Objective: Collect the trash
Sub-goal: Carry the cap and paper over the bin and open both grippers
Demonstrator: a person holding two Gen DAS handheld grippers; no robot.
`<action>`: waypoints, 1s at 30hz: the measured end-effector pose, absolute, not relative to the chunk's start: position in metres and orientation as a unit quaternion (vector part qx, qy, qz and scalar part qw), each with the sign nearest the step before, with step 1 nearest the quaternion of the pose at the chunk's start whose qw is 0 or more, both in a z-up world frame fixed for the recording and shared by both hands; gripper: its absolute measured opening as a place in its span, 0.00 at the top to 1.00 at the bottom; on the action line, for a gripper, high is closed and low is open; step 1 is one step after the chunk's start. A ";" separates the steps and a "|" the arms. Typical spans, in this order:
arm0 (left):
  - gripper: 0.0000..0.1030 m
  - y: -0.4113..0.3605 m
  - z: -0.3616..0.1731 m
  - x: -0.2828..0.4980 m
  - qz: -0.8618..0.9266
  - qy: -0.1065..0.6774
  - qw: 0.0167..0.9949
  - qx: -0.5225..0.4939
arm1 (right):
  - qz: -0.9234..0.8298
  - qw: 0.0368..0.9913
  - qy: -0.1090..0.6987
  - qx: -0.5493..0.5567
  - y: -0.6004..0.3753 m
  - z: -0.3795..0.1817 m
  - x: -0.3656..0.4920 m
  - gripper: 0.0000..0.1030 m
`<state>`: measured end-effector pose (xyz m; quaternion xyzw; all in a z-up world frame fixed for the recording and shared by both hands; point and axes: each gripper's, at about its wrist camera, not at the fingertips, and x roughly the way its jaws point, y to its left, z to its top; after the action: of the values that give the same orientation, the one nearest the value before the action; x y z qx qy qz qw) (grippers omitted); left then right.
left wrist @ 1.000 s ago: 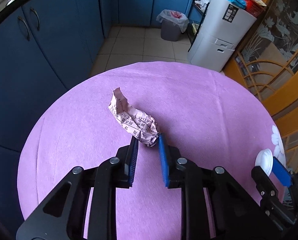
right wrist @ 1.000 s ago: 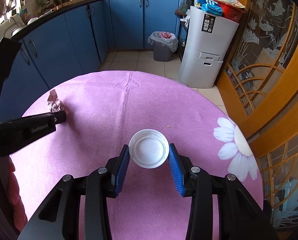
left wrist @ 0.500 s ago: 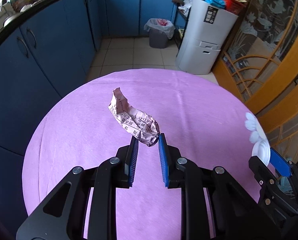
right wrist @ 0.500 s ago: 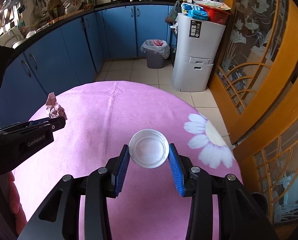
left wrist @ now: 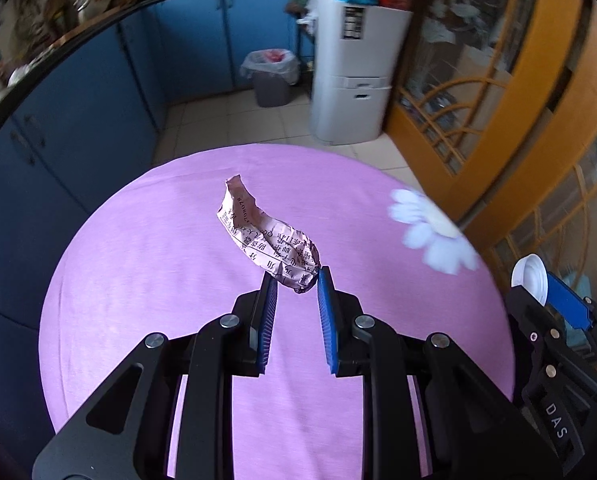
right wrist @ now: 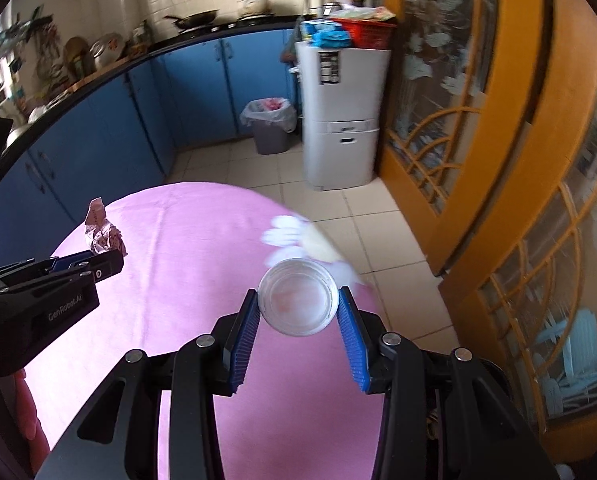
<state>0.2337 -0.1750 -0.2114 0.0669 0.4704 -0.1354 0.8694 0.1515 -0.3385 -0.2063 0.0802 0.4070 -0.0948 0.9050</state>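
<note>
Left gripper: jaws clamped on the near end of a crumpled printed paper, which sticks out forward and up from the pads, clear of the cloth. Right gripper: jaws closed on the rim of a small white plastic cup, open side facing the camera, one pad on each side of it. In the left wrist view the cup also shows at the far right edge, pinched in the other tool.

Change noted: a second ago both items sat low against the pink tablecloth, close to its surface. Now both are lifted off it and carried forward; the table's far edge and the white flower print have slid nearer under the tools, more tiled floor is in view, and the background is smeared by motion. Neither grip has altered over that interval.

Assessment: pick-up appears complete for both pieces. No other loose trash is visible on the cloth in either view. The step in hand is judged to be transport toward the lined grey bin, which stands on the floor well apart from the table, beside the white cabinet and against the blue cupboards.

Risk: the paper is held only by its end and could slip.
</note>
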 end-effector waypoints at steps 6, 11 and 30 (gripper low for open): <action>0.79 -0.237 -0.206 0.204 -0.176 0.459 0.864 0.104 | -0.136 0.899 0.401 0.109 -0.392 -0.209 0.113 0.62; 0.79 -0.293 -0.207 0.179 -0.209 0.454 0.855 0.137 | -0.168 0.891 0.399 0.136 -0.435 -0.217 0.082 0.62; 0.79 -0.452 -0.241 0.106 -0.283 0.444 0.811 0.256 | -0.220 0.854 0.416 0.224 -0.548 -0.272 0.007 0.62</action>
<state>0.1062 -0.4522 -0.2414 0.2557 0.4436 -0.2831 0.8110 0.0066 -0.5476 -0.2720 0.2238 0.4156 -0.2200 0.8537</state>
